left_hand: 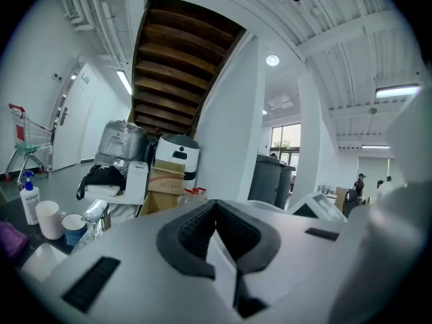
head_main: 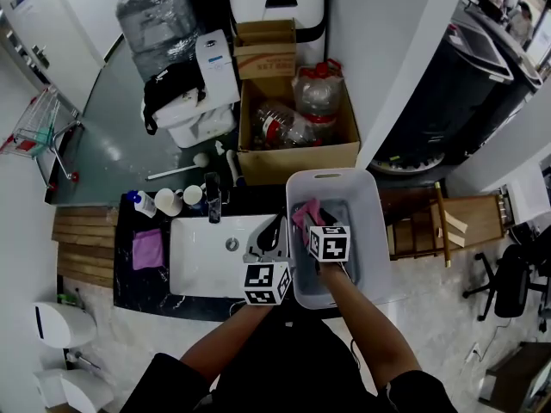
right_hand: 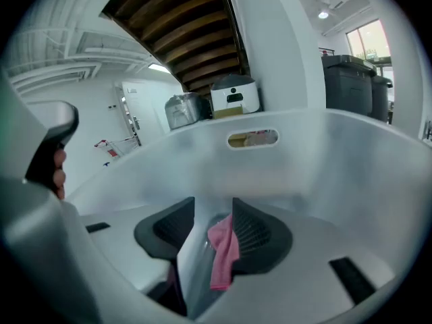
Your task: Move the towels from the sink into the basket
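Fig: R gripper [right_hand: 212, 211] released, pink towel [right_hand: 223, 248] clinging betw. jaws | I'm reckoning: shake it off w/in basket [right_hand: 324, 154] rims | L gripper [left_hand: 216, 204] clenched, empty.

Pink towel [head_main: 306, 214] inside white basket [head_main: 375, 231]

My right tongs [right_hand: 213, 211] have smooth, matt white plastic shells and dark pads [right_hand: 260, 235] with a fine ribbed, rubbery face. My left tongs [left_hand: 216, 211] look the same. The towel [right_hand: 223, 252] is soft pink cloth, matt and limp. The basket [right_hand: 337, 174] is smooth white plastic with a faint sheen. The sink [head_main: 202, 269] is glossy white, ceramic by its look, with a shiny metal tap [head_main: 213, 198]. The counter [head_main: 142, 289] is dark polished stone with pale veins. A purple cloth [head_main: 147, 249] on it is matt. Beside the counter are bare wooden slats [head_main: 82, 248], and behind it is a dull brown cardboard box [head_main: 297, 155].
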The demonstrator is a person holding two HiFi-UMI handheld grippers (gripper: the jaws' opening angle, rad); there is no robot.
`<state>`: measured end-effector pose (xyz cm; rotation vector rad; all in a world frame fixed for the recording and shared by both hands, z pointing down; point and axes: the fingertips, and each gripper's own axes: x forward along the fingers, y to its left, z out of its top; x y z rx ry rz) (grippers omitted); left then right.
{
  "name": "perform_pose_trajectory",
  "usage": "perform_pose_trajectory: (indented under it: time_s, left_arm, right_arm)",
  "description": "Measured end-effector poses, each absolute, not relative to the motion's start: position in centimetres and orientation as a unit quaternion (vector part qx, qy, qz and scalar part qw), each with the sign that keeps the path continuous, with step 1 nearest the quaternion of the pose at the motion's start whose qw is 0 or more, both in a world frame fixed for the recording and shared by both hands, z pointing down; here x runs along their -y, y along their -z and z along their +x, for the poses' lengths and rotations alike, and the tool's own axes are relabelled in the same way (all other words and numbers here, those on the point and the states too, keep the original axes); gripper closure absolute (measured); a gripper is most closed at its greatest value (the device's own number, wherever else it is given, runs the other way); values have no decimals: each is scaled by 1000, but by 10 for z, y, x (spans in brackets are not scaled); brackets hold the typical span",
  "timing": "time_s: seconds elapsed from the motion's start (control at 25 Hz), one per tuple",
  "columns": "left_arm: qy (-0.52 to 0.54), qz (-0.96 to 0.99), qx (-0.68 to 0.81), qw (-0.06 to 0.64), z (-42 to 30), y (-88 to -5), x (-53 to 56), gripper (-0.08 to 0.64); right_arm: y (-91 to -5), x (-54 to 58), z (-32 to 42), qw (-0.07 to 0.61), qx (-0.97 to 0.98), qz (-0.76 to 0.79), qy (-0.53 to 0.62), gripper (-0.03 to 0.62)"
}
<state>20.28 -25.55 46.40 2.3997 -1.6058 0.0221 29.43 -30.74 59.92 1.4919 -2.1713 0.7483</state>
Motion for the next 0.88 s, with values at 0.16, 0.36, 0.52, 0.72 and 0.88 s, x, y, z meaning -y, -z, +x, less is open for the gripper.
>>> perform_pose_trajectory:
  time_s: [0.16,0.36,0.52,0.72,0.88]
  left_arm:
    - [-5,825,550,130,202,-462,248,551]
    - [-7,823,551,136,200,-457,236,551]
    - [5,825,550,131,200,-446,232,551]
    - [27,831,541,128,209,-431,223,551]
    - [28,836,537,110,219,-422,217,551]
  right_arm:
    - [-569,298,297,176,793,532,-239,463]
    - [-530,287,298,159,807,535,-192,526]
    - [-492,278,295,124,822,531,-163,558]
    - [-452,255,296,71,835,528,-141,563]
    - [-423,238,293,42,846,519,-117,565]
